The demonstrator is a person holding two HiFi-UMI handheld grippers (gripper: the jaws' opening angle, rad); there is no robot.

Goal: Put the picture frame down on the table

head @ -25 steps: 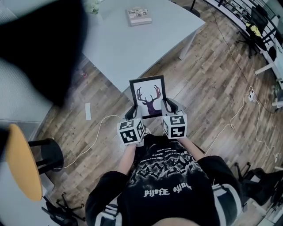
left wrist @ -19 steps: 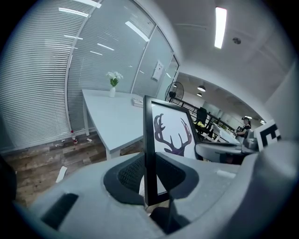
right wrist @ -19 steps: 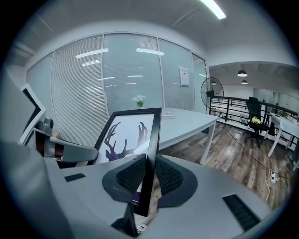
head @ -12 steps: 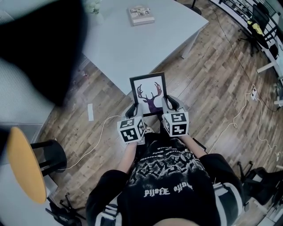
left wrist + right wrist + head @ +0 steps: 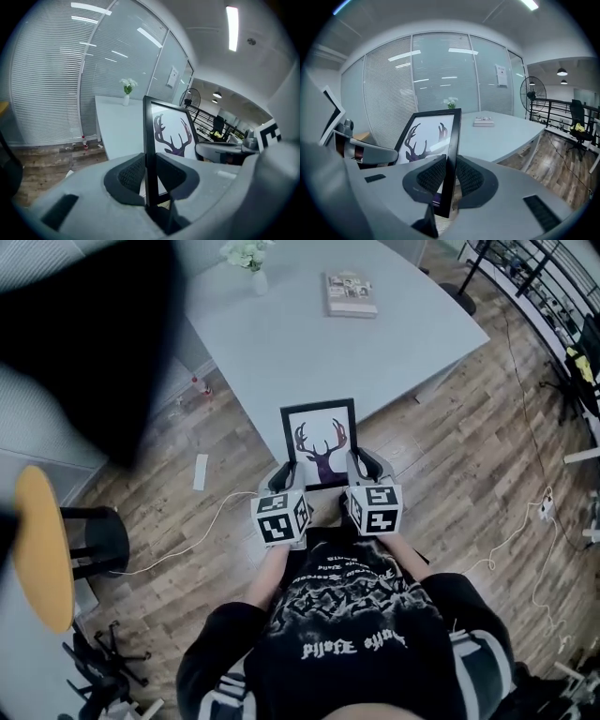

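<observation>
I see the picture frame [image 5: 319, 442], a black one with a purple stag-head print, held up in the air with its print tipped back toward the head camera. Its top edge overlaps the near edge of the grey counter [image 5: 309, 343], and its lower part hangs over the wooden floor [image 5: 450, 456]. It rests on nothing. The left gripper [image 5: 284, 476] is clamped on the frame's left edge, low down, its pads pressed to both faces. The right gripper [image 5: 361, 467] is clamped the same way on the right edge. Both arms reach out from the torso side by side, grippers angled forward and slightly down.

Against a second ago, the counter sits closer: the frame then hung off its corner over the floor. The book [image 5: 352, 293] has slid lower in view, and the vase of white flowers [image 5: 251, 263] now shows fully.
</observation>
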